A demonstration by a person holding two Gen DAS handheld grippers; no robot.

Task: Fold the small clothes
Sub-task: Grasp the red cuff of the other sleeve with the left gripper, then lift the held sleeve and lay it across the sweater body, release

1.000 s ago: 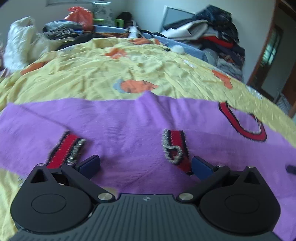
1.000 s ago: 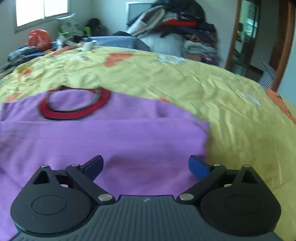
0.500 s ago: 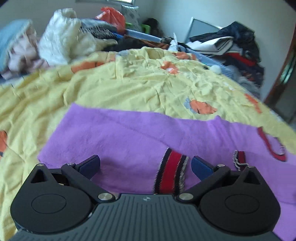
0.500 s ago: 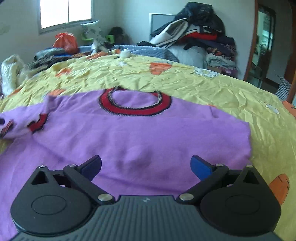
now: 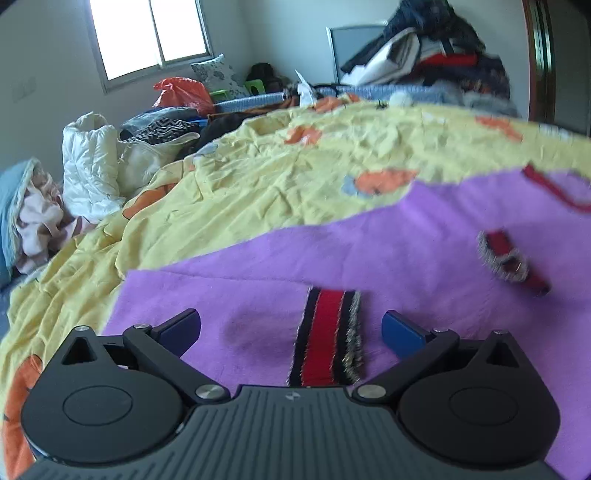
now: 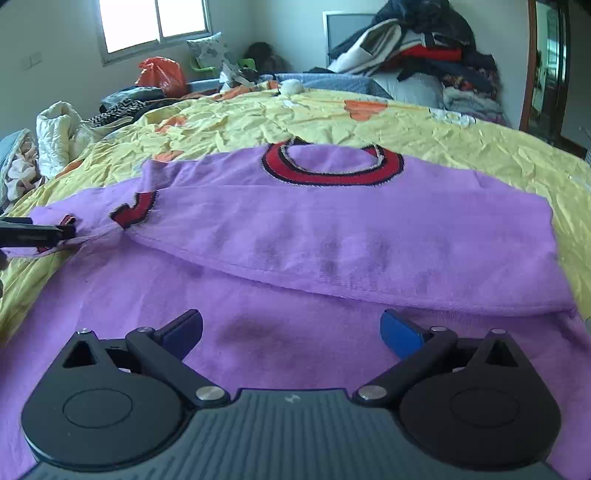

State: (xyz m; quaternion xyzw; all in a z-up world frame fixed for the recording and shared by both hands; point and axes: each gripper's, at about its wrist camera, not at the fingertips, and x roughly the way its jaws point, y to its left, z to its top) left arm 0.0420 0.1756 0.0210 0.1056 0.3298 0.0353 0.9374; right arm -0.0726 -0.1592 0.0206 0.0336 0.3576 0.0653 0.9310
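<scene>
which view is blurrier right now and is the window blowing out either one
Left wrist view: motion-smeared toward the right, the purple sweater and its red cuff soft; the window is blown out white. Right wrist view: sharper, the red collar crisp, its window also overexposed. Both bend the yellow bedsheet with fisheye curve; both tongs open.

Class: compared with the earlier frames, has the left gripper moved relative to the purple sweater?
Yes. The left gripper moved left along the purple sweater, toward its hem edge, away from the red collar.
</scene>
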